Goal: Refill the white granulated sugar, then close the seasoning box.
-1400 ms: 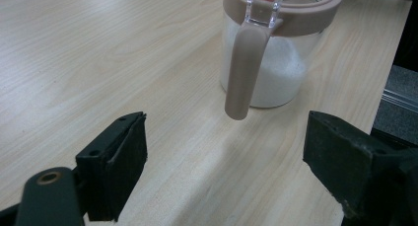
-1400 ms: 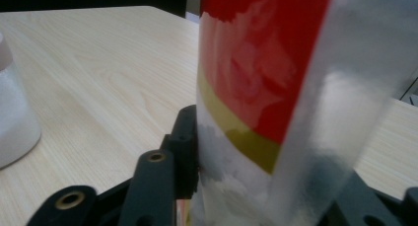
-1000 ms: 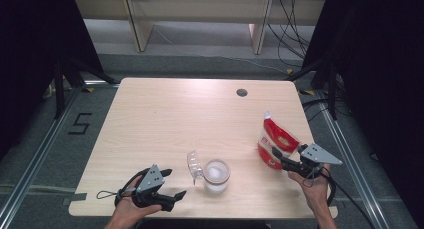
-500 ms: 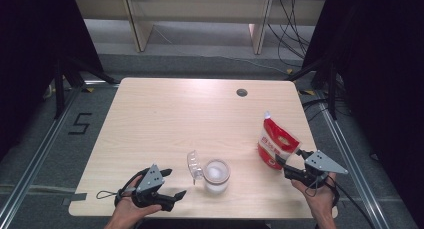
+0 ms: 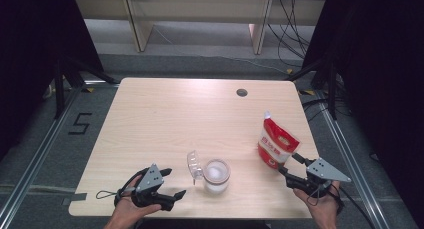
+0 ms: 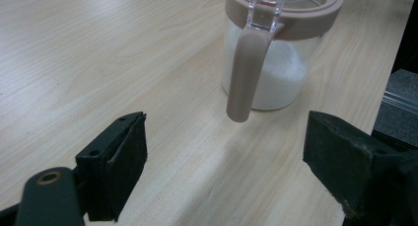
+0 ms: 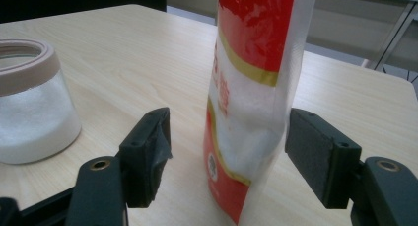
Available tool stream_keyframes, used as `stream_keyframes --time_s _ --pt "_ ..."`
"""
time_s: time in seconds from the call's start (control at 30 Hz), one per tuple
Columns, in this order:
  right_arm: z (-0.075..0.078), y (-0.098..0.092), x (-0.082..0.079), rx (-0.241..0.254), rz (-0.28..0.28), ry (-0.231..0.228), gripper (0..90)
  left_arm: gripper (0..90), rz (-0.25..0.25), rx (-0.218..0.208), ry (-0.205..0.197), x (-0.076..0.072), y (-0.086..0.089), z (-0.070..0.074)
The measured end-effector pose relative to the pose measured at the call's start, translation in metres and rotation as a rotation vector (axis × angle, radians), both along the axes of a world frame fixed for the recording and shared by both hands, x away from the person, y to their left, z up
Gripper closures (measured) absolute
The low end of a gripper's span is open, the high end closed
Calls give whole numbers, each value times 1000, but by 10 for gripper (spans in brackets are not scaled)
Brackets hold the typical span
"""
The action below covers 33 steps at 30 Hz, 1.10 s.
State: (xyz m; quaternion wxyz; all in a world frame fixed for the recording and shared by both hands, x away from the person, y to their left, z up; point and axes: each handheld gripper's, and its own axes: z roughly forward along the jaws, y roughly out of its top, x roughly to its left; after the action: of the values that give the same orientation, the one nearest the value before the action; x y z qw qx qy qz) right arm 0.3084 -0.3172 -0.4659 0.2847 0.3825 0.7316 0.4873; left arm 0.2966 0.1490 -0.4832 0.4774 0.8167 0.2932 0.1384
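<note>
A red and white bag (image 5: 276, 141) of white powder stands upright on the wooden table (image 5: 175, 119) at the right. My right gripper (image 5: 289, 164) sits just in front of it. In the right gripper view the bag (image 7: 246, 102) stands between the jaws, which have just been opening; the pads (image 7: 148, 152) stand clear of it. A clear jar (image 5: 216, 175) with a beige rim holds white powder, its lid (image 5: 193, 164) flipped open. My left gripper (image 5: 175, 182) rests open left of the jar, facing the jar's beige handle (image 6: 246, 73).
A small round hole (image 5: 242, 92) lies in the table's far right part. The jar (image 7: 29, 107) stands left of the bag in the right gripper view. Black frame posts and cables stand around the table; the table edge is close behind both hands.
My right gripper has let go of the bag and drawn back toward the person, jaws widening. The bag now stands on its own. The left gripper has stayed put.
</note>
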Motion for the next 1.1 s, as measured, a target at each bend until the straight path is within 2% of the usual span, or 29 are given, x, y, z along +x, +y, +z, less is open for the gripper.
stream_keyframes --time_s 0.03,0.07,0.1,0.13,0.17,0.2,0.23,0.3,0.33,0.4,0.43,0.47,0.5,0.53,0.57,0.6,0.67,0.7,0.77,0.8,0.83,0.87,0.9,1.03,1.07,1.1 --pt "0 1 -1 9 -7 4 341 165 2 -3 0 0 0 0" --pt "0 -1 -1 -19 9 -10 341 165 5 -2 -3 0 0 1" --pt "0 -1 -4 -22 -4 -1 339 165 2 5 -7 0 1 1" --pt "0 1 -8 -7 -17 22 335 165 3 3 -8 1 1 2" --pt "0 0 -9 -11 -13 12 332 165 5 -7 -7 1 1 1" --pt "0 1 -14 7 -15 32 330 165 7 -11 -1 1 1 2" --pt "-1 -1 -14 -13 -4 16 329 165 7 -11 -1 1 1 2" --pt "-1 1 -17 -5 -16 32 325 165 4 -11 -3 2 2 3" --pt "-1 2 -18 -13 -11 37 324 165 -3 -12 -16 3 2 4" --pt "-1 2 -19 -41 2 23 321 165 16 -30 5 2 2 4" --pt "-2 4 -22 -25 5 48 320 165 8 -34 6 3 3 5" --pt "-2 4 -22 -45 12 35 319 165 14 -54 15 3 2 4" --pt "-3 7 -25 -44 21 55 313 165 18 -42 15 4 3 6" --pt "-4 7 -24 -58 33 33 313 165 18 -42 15 4 3 6" --pt "-4 7 -24 -58 33 33 313 165 19 -61 15 4 3 7" --pt "-5 10 -27 -43 33 62 312 165 25 -60 13 3 3 9" --pt "-6 12 -28 -39 40 58 312 166 19 -68 11 3 4 12" --pt "-6 12 -29 -36 51 70 312 166 22 -87 12 2 3 14" --pt "-6 13 -30 -46 49 68 312 166 24 -93 10 2 3 15" --pt "-6 13 -30 -56 54 50 312 166 27 -91 8 1 3 16" --pt "-6 16 -34 -46 50 77 312 166 28 -91 11 0 3 16" --pt "-6 16 -34 -46 50 77 312 166 28 -91 11 0 3 16" --pt "-6 17 -33 -78 69 51 310 170 29 -87 8 0 2 18" --pt "-7 19 -34 -94 88 40 307 173 35 -91 3 1 1 22" --pt "-7 19 -34 -94 88 40 307 176 35 -91 3 1 1 22" --pt "-7 19 -35 -92 96 58 307 177 35 -92 -3 1 0 24"
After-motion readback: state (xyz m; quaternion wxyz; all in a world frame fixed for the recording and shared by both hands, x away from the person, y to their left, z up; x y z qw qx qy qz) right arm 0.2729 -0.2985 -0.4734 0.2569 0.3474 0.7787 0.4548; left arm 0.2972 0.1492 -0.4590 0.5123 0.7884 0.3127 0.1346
